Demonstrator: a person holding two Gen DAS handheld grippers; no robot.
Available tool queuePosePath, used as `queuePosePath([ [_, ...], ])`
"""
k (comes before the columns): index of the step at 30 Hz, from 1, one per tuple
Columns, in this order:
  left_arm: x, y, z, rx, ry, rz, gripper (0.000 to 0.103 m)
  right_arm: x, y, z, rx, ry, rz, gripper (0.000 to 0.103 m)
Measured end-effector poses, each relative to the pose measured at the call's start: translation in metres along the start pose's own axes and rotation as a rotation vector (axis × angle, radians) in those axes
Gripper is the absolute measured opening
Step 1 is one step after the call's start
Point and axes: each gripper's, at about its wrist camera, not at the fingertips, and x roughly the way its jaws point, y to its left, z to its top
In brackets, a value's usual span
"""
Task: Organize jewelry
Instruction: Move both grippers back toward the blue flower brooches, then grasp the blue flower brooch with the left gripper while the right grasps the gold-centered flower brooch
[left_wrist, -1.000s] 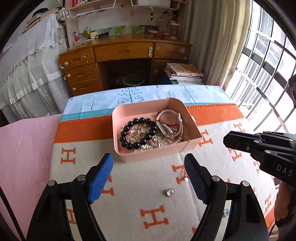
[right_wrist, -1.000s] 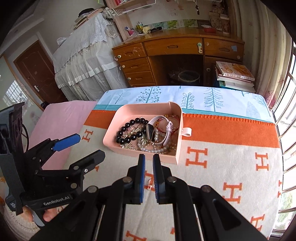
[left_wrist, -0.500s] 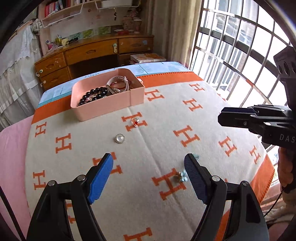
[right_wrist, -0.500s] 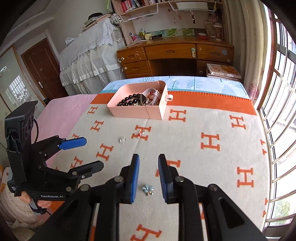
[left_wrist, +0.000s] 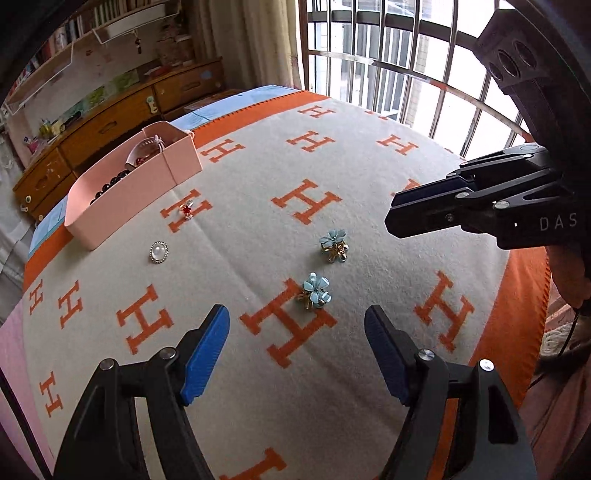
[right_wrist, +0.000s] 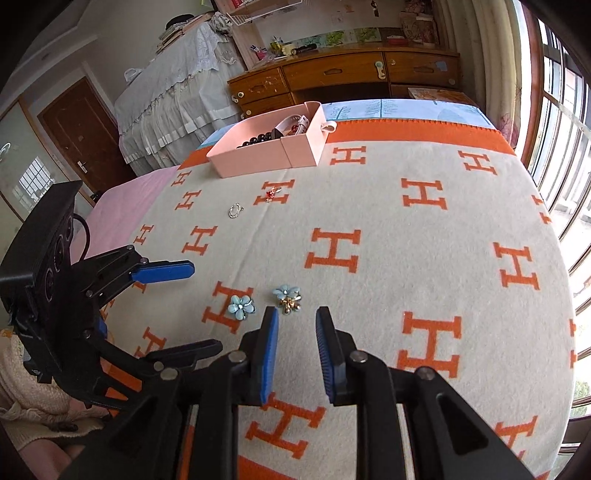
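Both grippers have been drawn back from the pink tray (right_wrist: 266, 157) to two blue flower earrings. Left gripper (left_wrist: 297, 352): closing, nothing between; near earring (left_wrist: 316, 290) lies ahead. Right gripper (right_wrist: 295, 356): slightly parted, empty; far earring (right_wrist: 288, 299), possibly tilted, should be straddled squarely before pinching.

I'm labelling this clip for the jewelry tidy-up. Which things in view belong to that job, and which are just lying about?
Belongs to the job:
pink tray holding bracelets
two blue flower earrings
red gem piece
pearl brooch
left gripper, closing, nothing between its fingers
right gripper, slightly open, empty

Just lying about:
H-pattern blanket
wooden desk
curtain
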Motion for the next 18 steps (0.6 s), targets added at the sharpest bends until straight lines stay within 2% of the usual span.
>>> queuePosePath([
  [4,0.014,-0.002,0.003,0.042,0.039,-0.001,0.053,0.006,-0.001,-0.005,0.007,0.009,0.002,0.021],
  [9,0.019,-0.001,0.010,0.042,0.032,-0.006,0.045,0.010,0.000,-0.007,-0.004,0.005,0.003,0.021],
  [11,0.020,-0.001,0.012,0.037,0.027,-0.023,0.032,0.011,0.000,-0.008,-0.003,0.008,0.006,0.021],
  [14,0.022,-0.002,0.013,0.038,0.017,-0.032,0.020,0.015,-0.002,-0.008,0.001,0.018,0.010,0.021],
  [18,0.022,-0.003,0.014,0.037,0.004,-0.025,0.019,0.019,-0.004,-0.008,0.004,0.027,0.016,0.021],
])
